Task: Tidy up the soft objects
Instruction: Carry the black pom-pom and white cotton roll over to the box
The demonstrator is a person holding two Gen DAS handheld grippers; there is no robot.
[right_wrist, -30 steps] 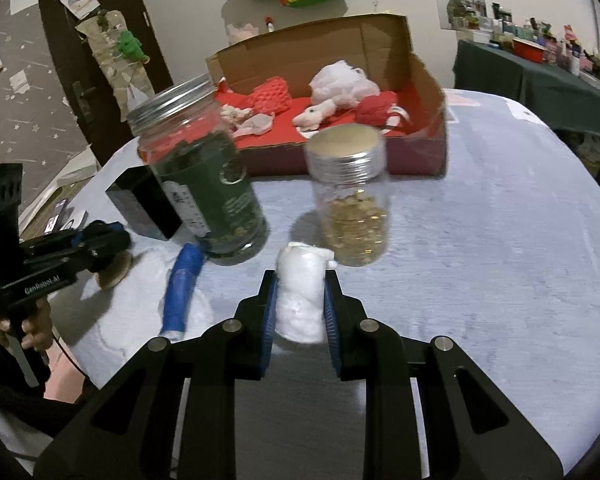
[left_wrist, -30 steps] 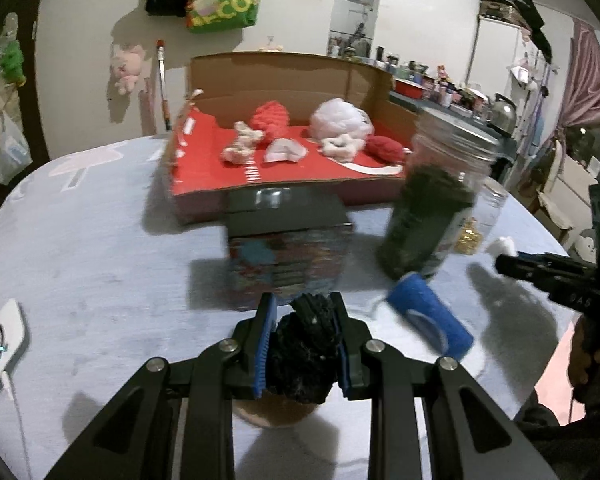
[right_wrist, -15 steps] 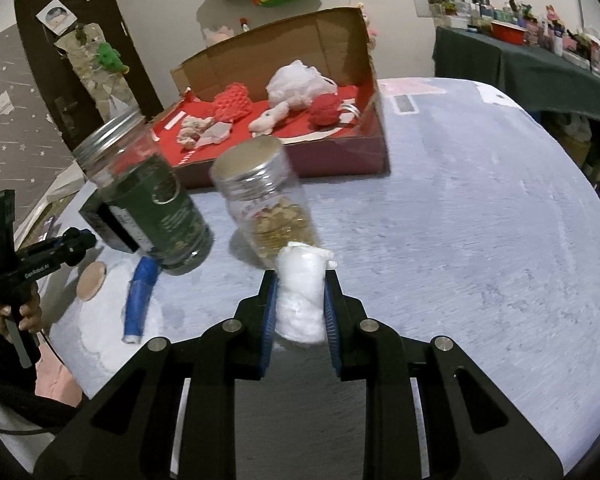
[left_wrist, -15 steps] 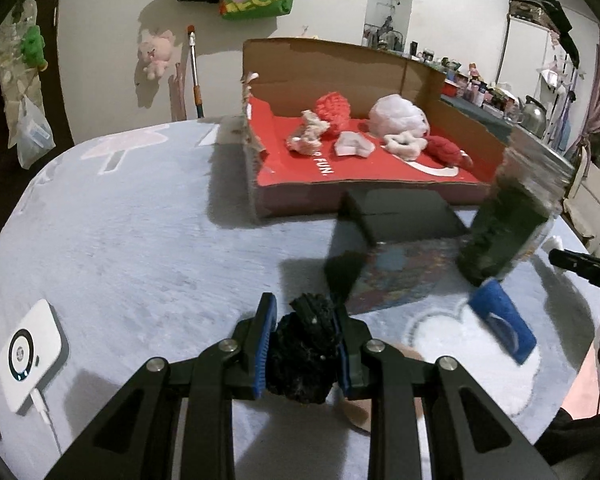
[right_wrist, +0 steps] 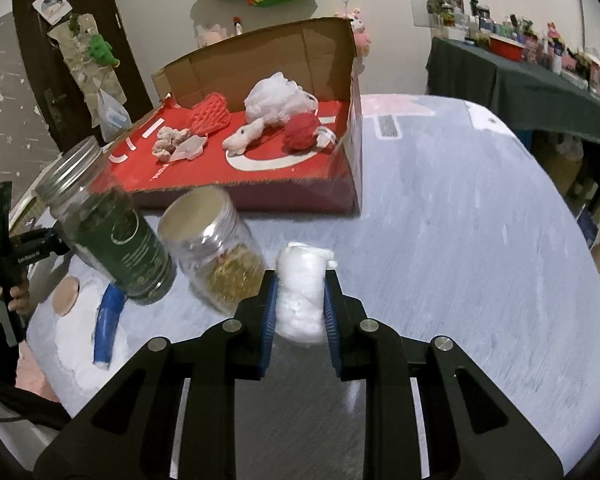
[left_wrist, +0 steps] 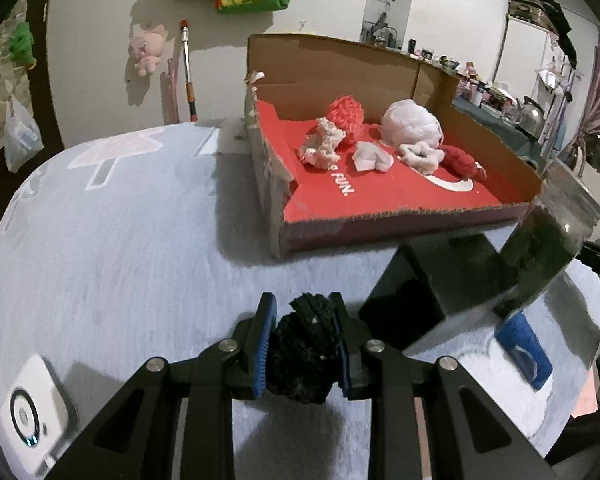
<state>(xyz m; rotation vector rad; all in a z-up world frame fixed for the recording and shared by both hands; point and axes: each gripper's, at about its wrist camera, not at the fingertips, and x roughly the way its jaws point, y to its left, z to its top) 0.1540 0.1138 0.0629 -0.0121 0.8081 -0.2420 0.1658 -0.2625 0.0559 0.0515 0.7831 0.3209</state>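
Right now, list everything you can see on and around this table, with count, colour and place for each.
cardboard box: 1, brown with red floor, far side of table.
soft objects in box: about 6, red, white and cream, e.g. red mesh ball, white puff.
dark jar: 1, green-black contents, silver lid, front left of box.
clear jar: 1, golden contents, beside dark jar.
black box: 1, before cardboard box.
blue roll: 1, lying by dark jar.
white device: 1, table's left edge.
table: 1, pale grey cover.
left gripper: shut on black pompom.
right gripper: shut on white wad.
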